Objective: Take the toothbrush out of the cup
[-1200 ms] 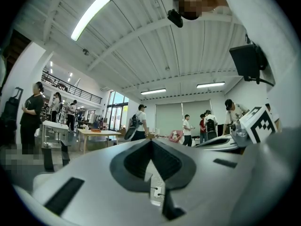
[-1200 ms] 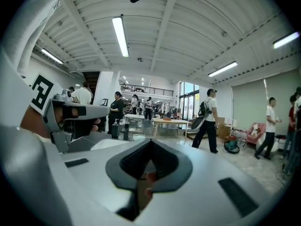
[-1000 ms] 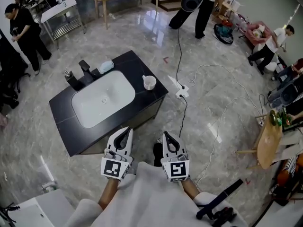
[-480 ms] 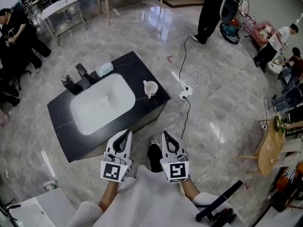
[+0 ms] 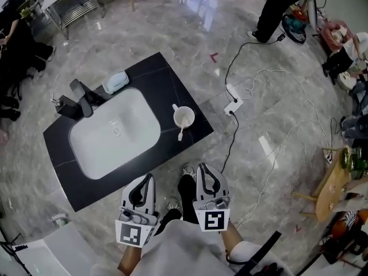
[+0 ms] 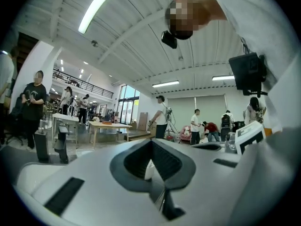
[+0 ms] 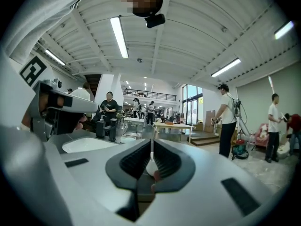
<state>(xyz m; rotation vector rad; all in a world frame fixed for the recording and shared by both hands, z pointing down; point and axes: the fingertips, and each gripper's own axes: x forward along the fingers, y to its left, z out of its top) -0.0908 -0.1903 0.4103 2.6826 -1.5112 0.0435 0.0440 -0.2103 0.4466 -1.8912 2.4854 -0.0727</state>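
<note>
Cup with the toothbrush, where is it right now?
In the head view the cup stands on the black counter, just right of the white basin, near the counter's right edge.

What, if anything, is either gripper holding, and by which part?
Nothing is held. The left gripper and the right gripper are both shut and empty; the toothbrush sits in the cup on the counter.

A: What do we log as changed in the head view?

B: The counter (image 5: 172, 79) now fills more of the frame. The cup (image 5: 184, 118) sits lower, nearer frame centre. The left gripper (image 5: 148, 177) has dropped toward the lower edge. The standing person (image 5: 275, 13) has shifted to the upper right.
</note>
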